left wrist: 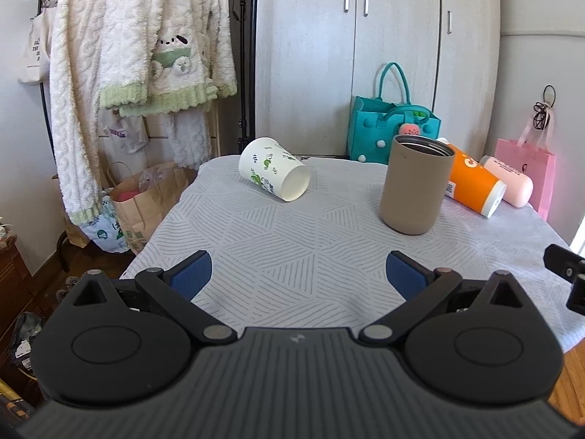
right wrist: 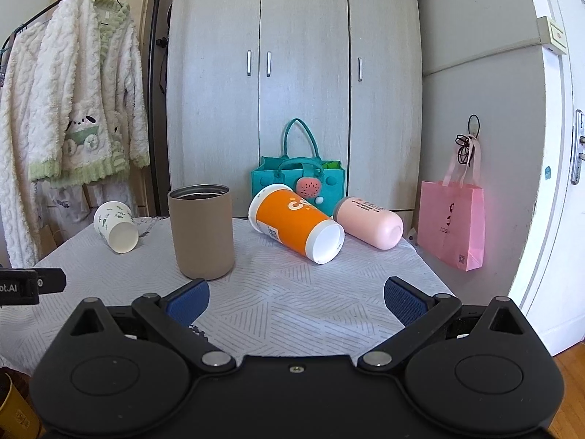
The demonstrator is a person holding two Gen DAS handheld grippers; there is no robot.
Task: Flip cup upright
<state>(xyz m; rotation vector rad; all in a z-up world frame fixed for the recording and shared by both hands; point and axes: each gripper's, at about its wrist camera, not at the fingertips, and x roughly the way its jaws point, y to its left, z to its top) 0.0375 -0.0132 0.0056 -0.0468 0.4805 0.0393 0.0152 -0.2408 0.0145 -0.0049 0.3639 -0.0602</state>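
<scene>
Left tongs point(left wrist: 299, 274) spread wide, nothing btwn the blue pads point(left wrist: 192, 274), hovering over the near part of the worktop point(left wrist: 292, 256), which has a grey line-pattern cloth. Right tongs point(right wrist: 297, 298) likewise wide open and empty, over the same cloth.

Ahead-left of left tongs: white paper cup w/ green print point(left wrist: 274, 169), lying on its side, open mouth toward the tongs and a bit right. Well apart from both tongs. Seen from the right tongs it's far left point(right wrist: 115, 226).

Ahead-right of left tongs, ahead-left of right tongs: tan tumbler point(right wrist: 201, 232), upright, open top w/ metal rim.

Straight ahead of right tongs: orange cup point(right wrist: 296, 226) on its side, white mouth facing the tongs. Just right of it a pink bottle point(right wrist: 367, 221), also on its side; can't tell if they touch.

Behind those, at the far edge: teal felt bag point(right wrist: 296, 179) against a grey wardrobe point(right wrist: 303, 73). Pink paper bag point(right wrist: 451, 225) hangs off to the right. Fluffy white robes point(left wrist: 139, 55) on a rack, left.
</scene>
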